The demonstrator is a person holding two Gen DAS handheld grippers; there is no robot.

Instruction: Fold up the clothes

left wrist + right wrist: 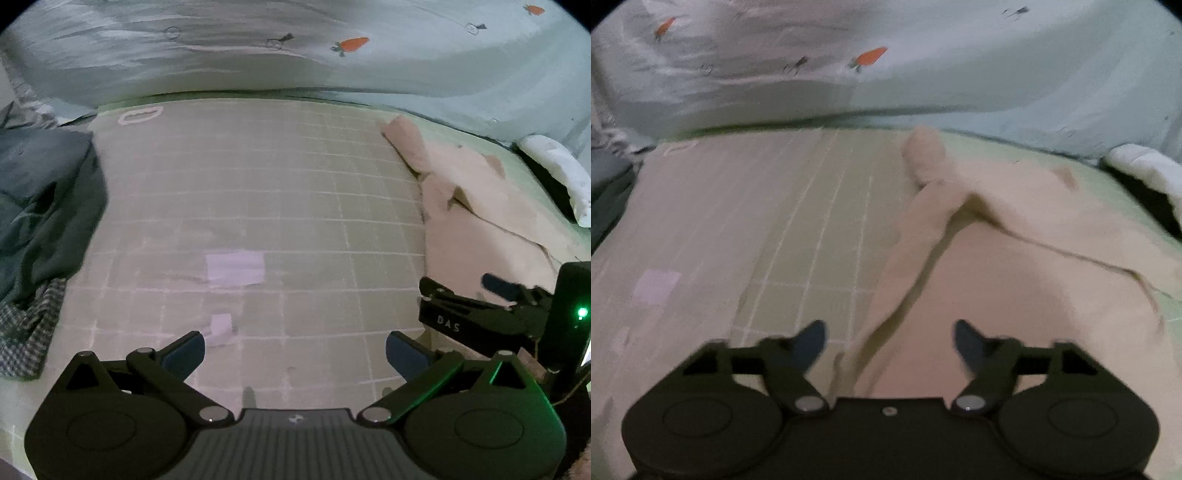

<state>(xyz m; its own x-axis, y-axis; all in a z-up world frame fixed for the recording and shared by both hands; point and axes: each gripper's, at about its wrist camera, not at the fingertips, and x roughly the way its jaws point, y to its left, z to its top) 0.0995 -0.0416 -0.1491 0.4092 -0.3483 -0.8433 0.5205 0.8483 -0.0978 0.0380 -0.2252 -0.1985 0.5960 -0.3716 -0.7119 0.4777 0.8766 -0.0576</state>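
A beige garment lies crumpled on the right part of a green gridded mat. One rolled end points toward the back. My left gripper hovers open over bare mat, left of the garment, with nothing between its fingers. In the left wrist view my right gripper sits at the garment's near edge. In the right wrist view the right gripper is open above the beige garment. A fold of the garment runs down between its fingers, and the pads do not press on it.
A heap of dark clothes and a checked cloth lie at the mat's left edge. A white cloth sits at the far right. A pale sheet with carrot prints rises behind. Pale tape patches mark the mat.
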